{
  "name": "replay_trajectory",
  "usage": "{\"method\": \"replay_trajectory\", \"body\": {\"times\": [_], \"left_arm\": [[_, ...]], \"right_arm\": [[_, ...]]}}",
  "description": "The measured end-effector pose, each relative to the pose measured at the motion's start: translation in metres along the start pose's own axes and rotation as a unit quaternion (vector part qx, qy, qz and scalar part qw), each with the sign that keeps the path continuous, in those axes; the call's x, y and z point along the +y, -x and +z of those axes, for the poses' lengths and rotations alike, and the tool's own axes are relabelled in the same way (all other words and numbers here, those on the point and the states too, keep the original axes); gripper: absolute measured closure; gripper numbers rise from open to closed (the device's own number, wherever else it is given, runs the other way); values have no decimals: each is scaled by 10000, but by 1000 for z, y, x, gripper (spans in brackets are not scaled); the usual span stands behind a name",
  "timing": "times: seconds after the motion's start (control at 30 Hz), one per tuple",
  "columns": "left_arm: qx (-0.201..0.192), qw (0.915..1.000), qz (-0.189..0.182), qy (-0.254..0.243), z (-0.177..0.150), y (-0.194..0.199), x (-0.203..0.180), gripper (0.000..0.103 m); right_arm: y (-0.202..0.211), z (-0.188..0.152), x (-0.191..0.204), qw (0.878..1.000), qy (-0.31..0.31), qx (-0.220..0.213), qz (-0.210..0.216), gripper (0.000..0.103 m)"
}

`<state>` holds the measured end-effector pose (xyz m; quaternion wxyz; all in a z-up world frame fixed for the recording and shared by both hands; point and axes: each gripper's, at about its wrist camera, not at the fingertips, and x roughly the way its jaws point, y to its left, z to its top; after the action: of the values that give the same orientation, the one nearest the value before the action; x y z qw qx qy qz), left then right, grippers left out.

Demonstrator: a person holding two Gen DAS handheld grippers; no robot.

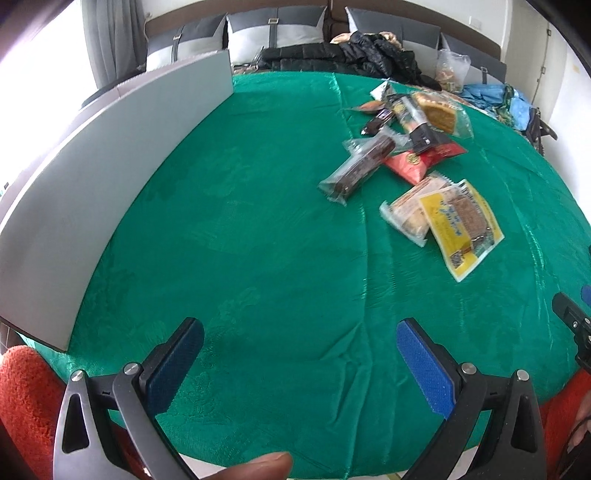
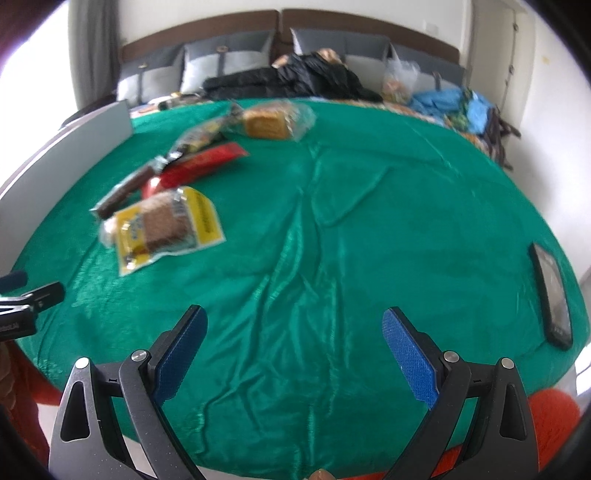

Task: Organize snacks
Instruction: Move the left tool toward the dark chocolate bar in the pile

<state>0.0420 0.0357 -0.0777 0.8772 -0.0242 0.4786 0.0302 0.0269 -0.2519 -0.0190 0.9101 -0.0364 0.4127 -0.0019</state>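
Setting: bedroom; green cloth (image 1: pixel 240 229) covering a worktop, bed with grey pillows (image 1: pixel 273 31) and dark jacket (image 1: pixel 354 51) behind.
Left edge: grey board (image 1: pixel 110 155) standing upright along the cloth's left side.
Right edge: dark phone (image 2: pixel 552 291) lying flat, well apart from the snacks.
Snacks: loose pile (image 1: pixel 406 125) on the far part of the cloth, wrappers overlapping; includes a cake slice in clear wrap (image 1: pixel 439 110), a red packet (image 1: pixel 421 158) and a dark bar in clear wrap (image 1: pixel 358 166).
Nearest snack: yellow packet (image 1: pixel 465 225), partly lying over a pale biscuit pack (image 1: pixel 406 214).
Left gripper (image 1: pixel 299 339): jaws spread wide, empty, low over bare cloth near the front edge.
Right gripper (image 2: pixel 295 328): jaws spread wide, empty, likewise short of the snacks.
Stage (judged): no snack grasped yet.
Risk: overlapping, slippery wrappers; a pinch may lift two packs or let one slide out.
Risk: loose, wrinkled cloth; a low finger may snag a fold and drag the pile.
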Motion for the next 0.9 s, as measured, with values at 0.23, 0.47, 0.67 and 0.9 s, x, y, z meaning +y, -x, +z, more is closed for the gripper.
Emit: {"method": "replay_trajectory", "body": {"times": [0.23,0.47,0.67,0.9], "left_arm": [[119,9999,34,4,-2,-8,0,0],[50,10000,-3,-40,-2,-9,-1,0],[46,10000,-5,-40,0,-10,-1,0],[72,10000,-6,-40,0,-10,0,0]], "right_arm": [[-16,-6,-12,9987,-267,421,-45,6],[-17,-9,-13,9985,-315,437,-43,5],[-19,-7,-11,9988,-325,351,-29,4],[-20,-7,-10,9988,-358,321,-48,4]]}}
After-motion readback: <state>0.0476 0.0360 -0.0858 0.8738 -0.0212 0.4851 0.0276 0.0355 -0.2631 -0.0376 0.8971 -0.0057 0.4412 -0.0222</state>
